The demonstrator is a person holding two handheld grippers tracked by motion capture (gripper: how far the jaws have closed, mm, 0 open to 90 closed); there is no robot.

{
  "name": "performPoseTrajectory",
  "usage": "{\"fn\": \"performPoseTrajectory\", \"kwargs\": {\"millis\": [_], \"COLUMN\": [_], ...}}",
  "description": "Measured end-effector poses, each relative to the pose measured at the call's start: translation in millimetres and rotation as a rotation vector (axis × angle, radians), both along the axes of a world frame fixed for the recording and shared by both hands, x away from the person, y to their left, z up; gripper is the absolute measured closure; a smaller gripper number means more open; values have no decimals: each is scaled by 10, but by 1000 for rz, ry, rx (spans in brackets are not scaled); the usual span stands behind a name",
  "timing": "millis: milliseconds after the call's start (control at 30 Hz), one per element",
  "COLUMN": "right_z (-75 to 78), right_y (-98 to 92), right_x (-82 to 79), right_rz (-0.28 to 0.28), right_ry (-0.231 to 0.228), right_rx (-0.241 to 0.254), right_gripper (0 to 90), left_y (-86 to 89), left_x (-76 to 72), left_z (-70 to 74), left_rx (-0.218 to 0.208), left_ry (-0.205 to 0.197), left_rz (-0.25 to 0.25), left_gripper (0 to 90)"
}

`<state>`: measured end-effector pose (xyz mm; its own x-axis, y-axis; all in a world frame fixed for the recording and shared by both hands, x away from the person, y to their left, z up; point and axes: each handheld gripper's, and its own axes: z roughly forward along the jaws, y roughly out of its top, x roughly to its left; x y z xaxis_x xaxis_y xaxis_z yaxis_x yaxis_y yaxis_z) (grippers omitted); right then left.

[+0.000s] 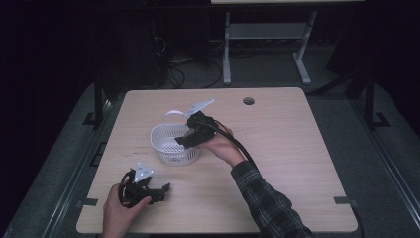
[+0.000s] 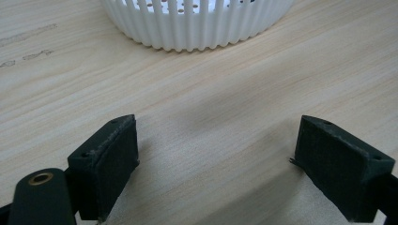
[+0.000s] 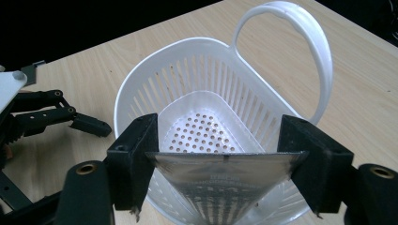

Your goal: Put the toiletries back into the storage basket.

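The right tool (image 3: pixel 220 161) was clamped on a clear pouch (image 3: pixel 220 180) above the white basket (image 1: pixel 173 144) at mid-desk (image 1: pixel 297 148); the left tool (image 2: pixel 216 164), jaws apart and empty, rested nearby.

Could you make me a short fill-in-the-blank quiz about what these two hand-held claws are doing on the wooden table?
1. The right gripper holds a shiny silvery pouch above the white slotted plastic ____.
2. The basket's looped handle stands ____.
3. The left gripper's jaws are ____, with nothing between them.
4. The left gripper rests on the light wooden ____.

Missing words: basket; upright; open; table
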<state>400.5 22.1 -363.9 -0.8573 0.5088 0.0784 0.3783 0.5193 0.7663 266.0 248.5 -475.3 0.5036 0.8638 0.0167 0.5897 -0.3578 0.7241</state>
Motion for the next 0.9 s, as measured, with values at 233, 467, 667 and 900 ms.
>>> {"fn": "performPoseTrajectory", "kwargs": {"millis": [233,467,667,900], "right_z": [0,0,1,20], "right_y": [-6,-14,-26,-54], "right_x": [4,12,22,3], "right_rz": [1,-1,-7,-6], "right_ry": [1,13,32,36], "right_rx": [-3,6,8,2], "right_gripper": [296,276,184,137], "left_y": [0,-1,-2,-3], "left_x": [0,0,-1,0], "left_z": [1,0,0,-1], "left_rx": [1,-1,-3,-4], "left_ry": [1,0,0,-1], "left_rz": [0,1,2,3], "left_gripper": [127,127,127,127]}}
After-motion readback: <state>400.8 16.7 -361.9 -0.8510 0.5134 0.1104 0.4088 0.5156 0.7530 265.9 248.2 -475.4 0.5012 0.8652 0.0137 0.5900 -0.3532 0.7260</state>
